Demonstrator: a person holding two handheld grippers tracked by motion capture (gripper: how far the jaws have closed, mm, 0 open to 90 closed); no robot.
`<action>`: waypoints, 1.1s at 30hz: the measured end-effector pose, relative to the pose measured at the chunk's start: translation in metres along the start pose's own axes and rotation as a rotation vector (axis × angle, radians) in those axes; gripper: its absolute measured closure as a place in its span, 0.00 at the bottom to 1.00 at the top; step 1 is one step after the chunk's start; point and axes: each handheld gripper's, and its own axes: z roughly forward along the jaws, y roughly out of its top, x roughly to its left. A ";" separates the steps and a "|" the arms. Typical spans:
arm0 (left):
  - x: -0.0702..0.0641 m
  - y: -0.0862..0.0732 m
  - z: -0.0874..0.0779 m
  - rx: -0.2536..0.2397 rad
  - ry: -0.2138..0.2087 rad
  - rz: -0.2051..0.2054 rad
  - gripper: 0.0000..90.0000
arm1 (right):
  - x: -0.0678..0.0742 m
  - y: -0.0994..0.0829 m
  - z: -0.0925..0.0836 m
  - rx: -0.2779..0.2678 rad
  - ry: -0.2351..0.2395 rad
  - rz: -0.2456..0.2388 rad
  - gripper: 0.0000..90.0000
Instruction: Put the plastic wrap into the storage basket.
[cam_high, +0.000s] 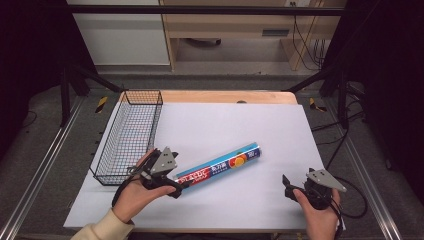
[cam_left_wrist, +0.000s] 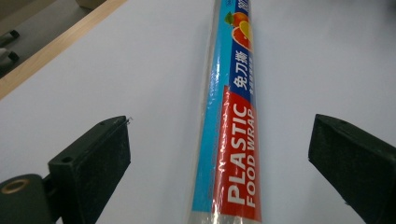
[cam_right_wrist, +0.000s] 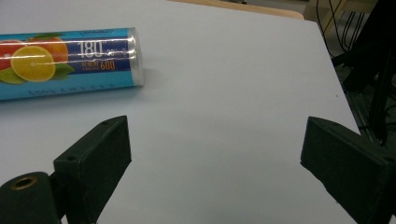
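Now left tool (cam_left_wrist: 217, 163) gapes around plastic wrap roll (cam_left_wrist: 231, 140), untouched.

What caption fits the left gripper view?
Open left tongs straddle the near end of a plastic wrap roll lying on the white table.

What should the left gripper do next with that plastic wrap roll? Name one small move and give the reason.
Probably close the left gripper on the plastic wrap roll. In the left gripper view the roll's near end lies between the open jaws, with a gap on each side, so nothing grips it yet. The wire basket stands just beside that hand, while the right gripper is open over bare table, away from the roll.
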 end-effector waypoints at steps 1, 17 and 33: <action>-0.001 0.005 0.002 0.013 0.000 0.014 0.06 | 0.000 0.000 0.000 -0.001 0.002 -0.002 0.10; 0.001 0.041 0.038 0.194 -0.040 0.080 0.08 | 0.003 0.000 -0.003 -0.011 0.024 -0.031 0.11; 0.002 0.043 0.055 0.250 -0.085 0.059 0.10 | 0.003 -0.001 0.000 0.007 0.039 -0.021 0.11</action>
